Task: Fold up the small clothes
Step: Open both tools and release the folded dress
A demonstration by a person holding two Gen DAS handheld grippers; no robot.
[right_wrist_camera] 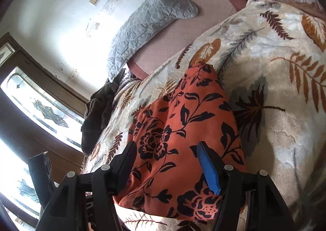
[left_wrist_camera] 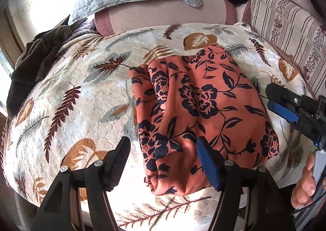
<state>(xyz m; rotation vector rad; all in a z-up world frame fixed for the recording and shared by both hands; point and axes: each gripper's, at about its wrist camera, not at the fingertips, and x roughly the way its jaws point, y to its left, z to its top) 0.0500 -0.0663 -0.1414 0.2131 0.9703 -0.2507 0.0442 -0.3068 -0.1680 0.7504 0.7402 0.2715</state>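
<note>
a soft orange garment (left_wrist_camera: 195, 108) with dark flowers lies folded in a rough rectangle on a plush leaf-print blanket (left_wrist_camera: 71, 98). the left gripper (left_wrist_camera: 163, 157) hovers at its 6 o'clock edge, jaws apart. the right gripper (right_wrist_camera: 167, 161) sits over its near end, jaws apart, gripping nothing.

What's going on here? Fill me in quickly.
A person is folding small clothes with a two-finger gripper in each hand. An orange floral garment lies folded into a compact bundle on a leaf-patterned blanket. The left gripper hovers at its near edge and the right gripper is over it from the side; both have jaws apart, gripping nothing. A dark brown cloth lies bunched at the blanket's far left edge, untouched.
</note>
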